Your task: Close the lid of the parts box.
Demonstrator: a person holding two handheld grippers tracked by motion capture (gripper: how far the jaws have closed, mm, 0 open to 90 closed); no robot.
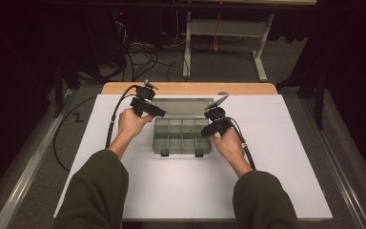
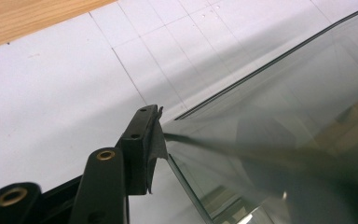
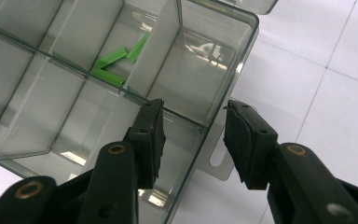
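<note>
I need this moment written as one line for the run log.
work: opening clear box | left tool: at lid edge | right tool: astride box side wall, not pressing | inside: green pieces

Clear compartment box (image 1: 181,136) sits mid-frame on the white table sheet (image 1: 276,157), its lid (image 1: 183,106) open and laid back toward the top of the frame. Two dark latches show on the box's near edge. Left gripper (image 1: 155,112) is at the upper-left corner of the box, at the lid's left edge; contact can't be told from here. Right gripper (image 1: 208,131) is at the box's right wall, jaw gap too small to read. Both hands come up from the bottom of the frame in dark green sleeves (image 1: 95,191). Cables trail from each gripper. Wooden table edge (image 1: 190,88) runs above the sheet; floor cables and a white table frame (image 1: 224,28) sit at the top.
</note>
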